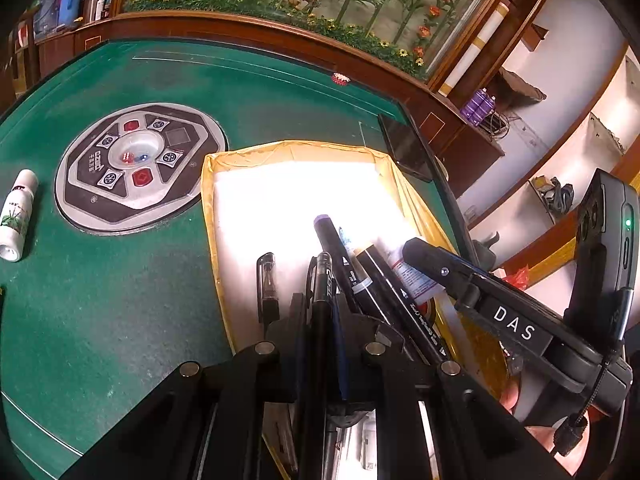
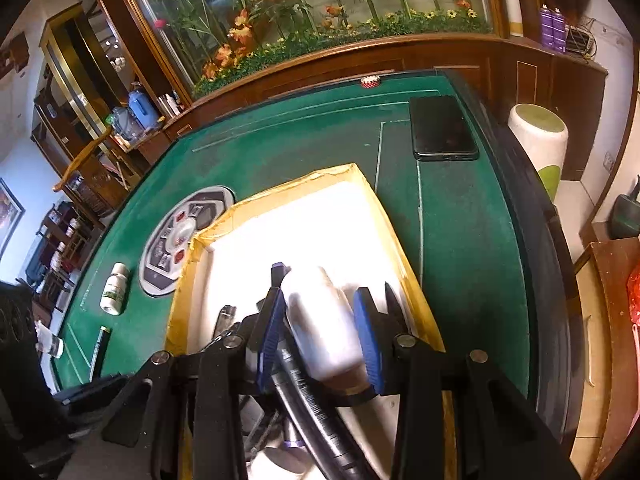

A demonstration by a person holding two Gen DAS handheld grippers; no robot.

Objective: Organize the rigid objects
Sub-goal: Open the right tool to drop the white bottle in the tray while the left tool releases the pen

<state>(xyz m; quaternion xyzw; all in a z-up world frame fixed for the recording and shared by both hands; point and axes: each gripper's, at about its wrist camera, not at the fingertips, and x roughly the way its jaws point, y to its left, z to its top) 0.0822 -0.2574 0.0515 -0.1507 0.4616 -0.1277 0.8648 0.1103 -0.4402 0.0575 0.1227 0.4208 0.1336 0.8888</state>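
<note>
A yellow-rimmed tray (image 1: 208, 200) with a white floor lies on the green felt table. Low in the left wrist view, my left gripper (image 1: 322, 304) is shut on a black pen (image 1: 323, 276) over the tray's near end. Beside it in the tray lie a purple-capped marker (image 1: 334, 244), a second dark marker (image 1: 384, 280) and a clear-capped pen (image 1: 267, 280). In the right wrist view, my right gripper (image 2: 319, 312) has its blue pads (image 2: 366, 328) shut on a white bottle (image 2: 320, 320) above the tray (image 2: 400, 240). The right gripper (image 1: 424, 256) also shows at the left view's right side.
A second white bottle (image 1: 18, 216) (image 2: 114, 288) lies on the felt left of the round dice console (image 1: 140, 168). A black phone (image 2: 442, 128) rests near the far right corner. A dark pen (image 2: 100, 344) lies on the felt near the table's left edge.
</note>
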